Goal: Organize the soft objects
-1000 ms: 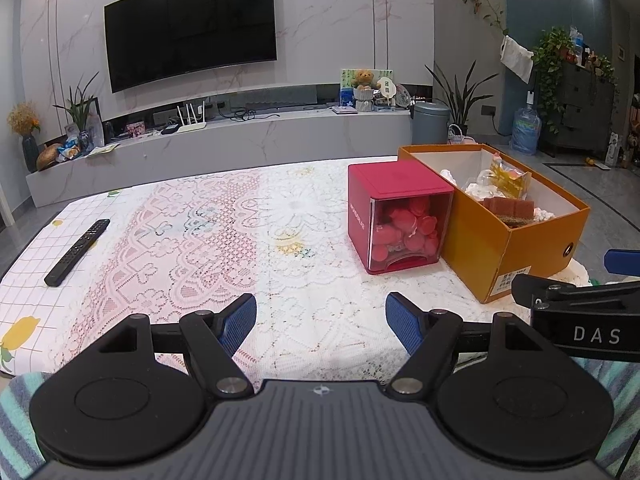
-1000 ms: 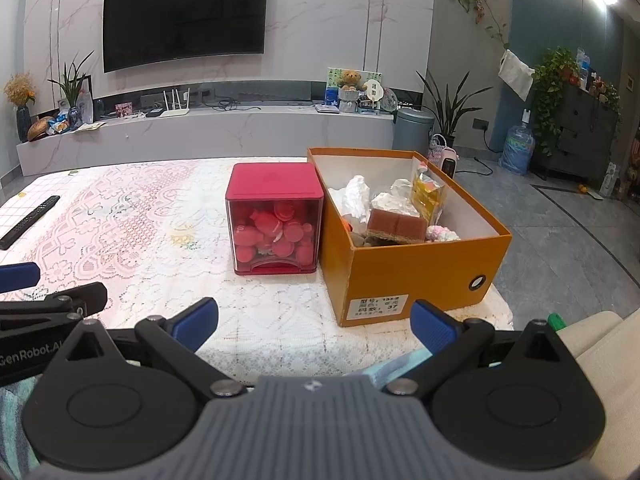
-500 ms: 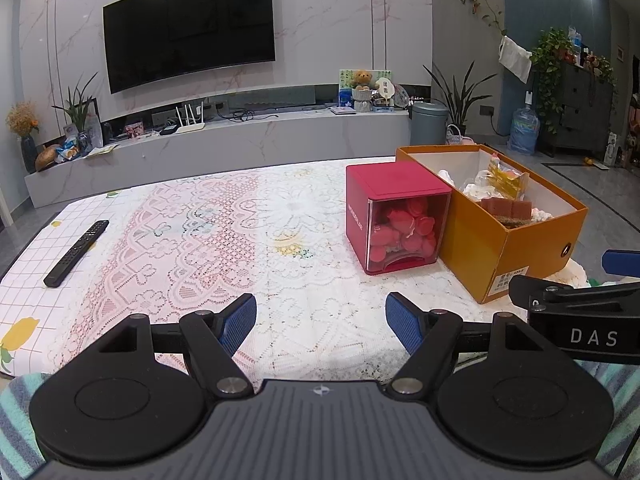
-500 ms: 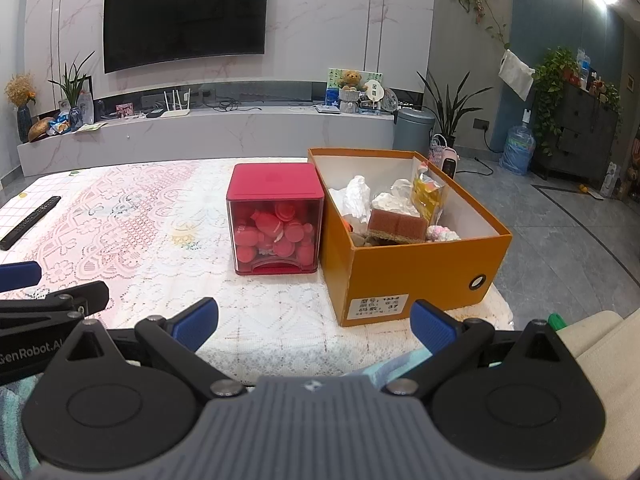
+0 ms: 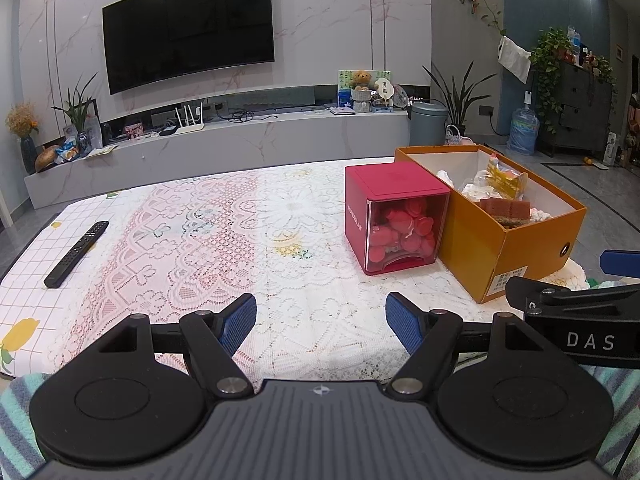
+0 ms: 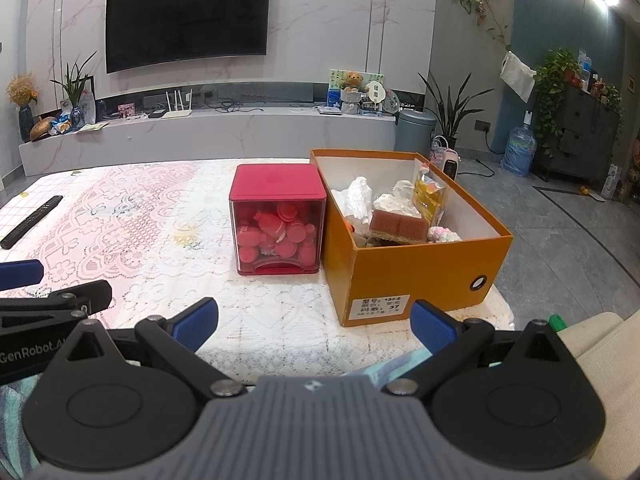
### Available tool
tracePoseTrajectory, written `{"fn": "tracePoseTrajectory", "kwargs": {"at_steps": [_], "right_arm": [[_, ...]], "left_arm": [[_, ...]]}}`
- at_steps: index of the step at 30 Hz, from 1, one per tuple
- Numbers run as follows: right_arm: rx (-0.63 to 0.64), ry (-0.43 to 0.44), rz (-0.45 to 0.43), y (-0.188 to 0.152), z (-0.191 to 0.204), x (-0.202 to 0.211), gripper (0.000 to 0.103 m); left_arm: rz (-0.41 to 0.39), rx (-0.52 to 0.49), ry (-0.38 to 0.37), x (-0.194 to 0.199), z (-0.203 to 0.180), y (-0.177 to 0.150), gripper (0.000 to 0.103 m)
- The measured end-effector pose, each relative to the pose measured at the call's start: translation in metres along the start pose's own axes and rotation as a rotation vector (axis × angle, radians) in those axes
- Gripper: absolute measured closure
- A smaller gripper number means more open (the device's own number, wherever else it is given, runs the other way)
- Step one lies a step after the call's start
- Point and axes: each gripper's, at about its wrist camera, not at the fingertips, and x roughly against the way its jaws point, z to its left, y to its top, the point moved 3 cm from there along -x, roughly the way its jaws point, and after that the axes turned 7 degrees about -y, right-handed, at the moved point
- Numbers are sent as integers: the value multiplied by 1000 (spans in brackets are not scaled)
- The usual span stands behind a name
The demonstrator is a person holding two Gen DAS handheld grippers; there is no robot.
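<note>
Several soft items, namely a pink-and-tan sponge, white crumpled cloths or tissues, a pink-white fluffy piece and a yellow crinkly packet, lie heaped inside the orange shoebox. Landmark: that shoebox, lid off, on the lace-covered table.

- Red cube container: just left of the shoebox, nearly touching it; clear front shows pink rounded pieces inside.
- Remote control: well to the left of the shoebox, near the table's far-left edge.
- Left gripper: nearer the viewer than the shoebox and left of it, jaws spread wide, nothing between them.
- Right gripper: in front of the shoebox's labelled end, jaws spread wide, nothing held.

Step in hand, as a judgement: none settled. Soft goods gathered in the shoebox with both grippers free fits either items awaiting sorting out of it, or items already collected into it. No soft item lies loose on the table in view.
</note>
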Motion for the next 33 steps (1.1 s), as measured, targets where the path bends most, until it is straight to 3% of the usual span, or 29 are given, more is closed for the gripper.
{"fn": "tracePoseTrajectory", "kwargs": {"at_steps": [33], "right_arm": [[1,7,2,-1,3,-1,3]], "left_arm": [[1,2,1,1,1,1,16]]}}
